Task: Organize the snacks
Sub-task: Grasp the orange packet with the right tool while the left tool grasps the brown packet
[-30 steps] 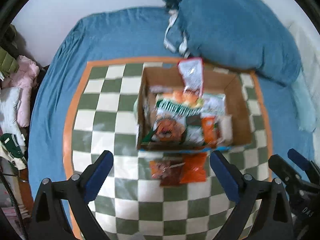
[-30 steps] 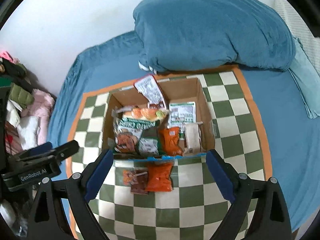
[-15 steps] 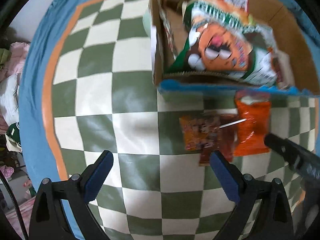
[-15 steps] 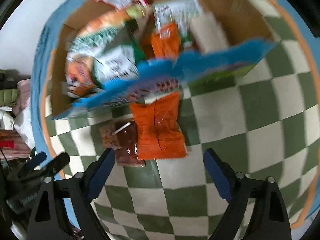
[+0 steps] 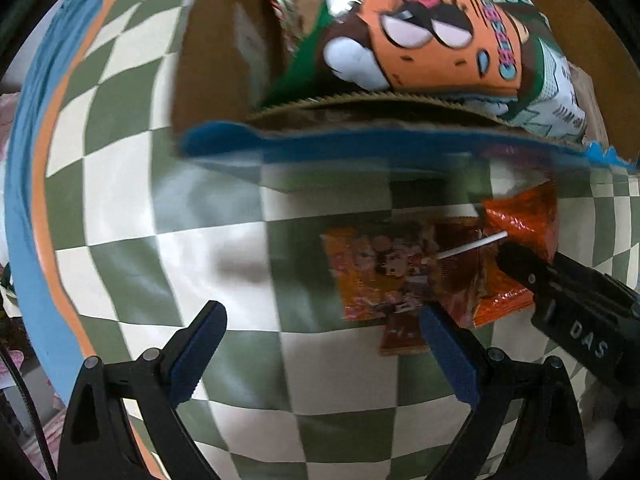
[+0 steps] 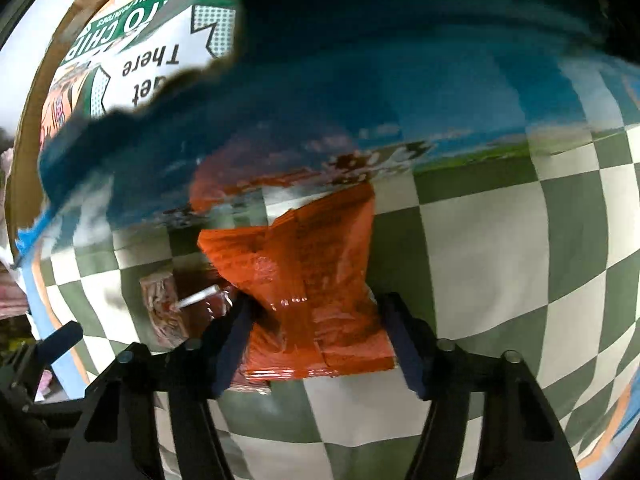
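Right gripper (image 6: 316, 332) down over orange snack packet (image 6: 312, 292) on checkered cloth (image 6: 500, 264) just beside snack box (image 5: 224, 92), jaws just closing either side, not visibly pressing; left gripper (image 5: 320, 352) spread wide, empty, above cloth near cartoon-print packet (image 5: 376, 272)

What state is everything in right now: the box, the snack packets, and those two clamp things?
Box: open, full of snacks.
Chip bag: inside box.
Orange packet: on cloth, between right hand-held gripper jaws, which have just been closing.
Lollipop: lying across packets.
Left hand-held gripper: open, empty.
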Available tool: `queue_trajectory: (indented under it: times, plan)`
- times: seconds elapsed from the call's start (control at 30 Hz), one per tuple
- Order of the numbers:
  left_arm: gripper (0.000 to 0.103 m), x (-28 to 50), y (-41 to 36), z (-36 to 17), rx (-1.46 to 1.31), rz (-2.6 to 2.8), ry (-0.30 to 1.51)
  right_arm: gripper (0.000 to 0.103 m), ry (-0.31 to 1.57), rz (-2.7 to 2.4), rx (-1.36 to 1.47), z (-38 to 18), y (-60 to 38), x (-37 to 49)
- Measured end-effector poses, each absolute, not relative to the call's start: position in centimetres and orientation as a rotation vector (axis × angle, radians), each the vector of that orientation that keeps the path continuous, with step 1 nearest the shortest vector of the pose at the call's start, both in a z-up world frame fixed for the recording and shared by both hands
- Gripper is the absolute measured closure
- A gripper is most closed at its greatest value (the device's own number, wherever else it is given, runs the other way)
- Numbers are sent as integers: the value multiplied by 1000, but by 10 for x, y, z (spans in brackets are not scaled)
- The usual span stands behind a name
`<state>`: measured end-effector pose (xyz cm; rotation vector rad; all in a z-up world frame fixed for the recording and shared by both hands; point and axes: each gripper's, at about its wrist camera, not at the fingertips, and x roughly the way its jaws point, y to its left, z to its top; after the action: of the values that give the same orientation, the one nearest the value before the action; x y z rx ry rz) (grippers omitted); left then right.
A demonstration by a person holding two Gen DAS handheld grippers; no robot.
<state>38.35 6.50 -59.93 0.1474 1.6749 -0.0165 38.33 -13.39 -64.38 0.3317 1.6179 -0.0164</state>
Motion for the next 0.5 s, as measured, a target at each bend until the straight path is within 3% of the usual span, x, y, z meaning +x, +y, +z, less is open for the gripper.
queue_trajectory:
  times: [0.5]
  plan:
    - [4,362,21,-636,-28,-62,1765,41,1661,-83,350,-640,-194,344]
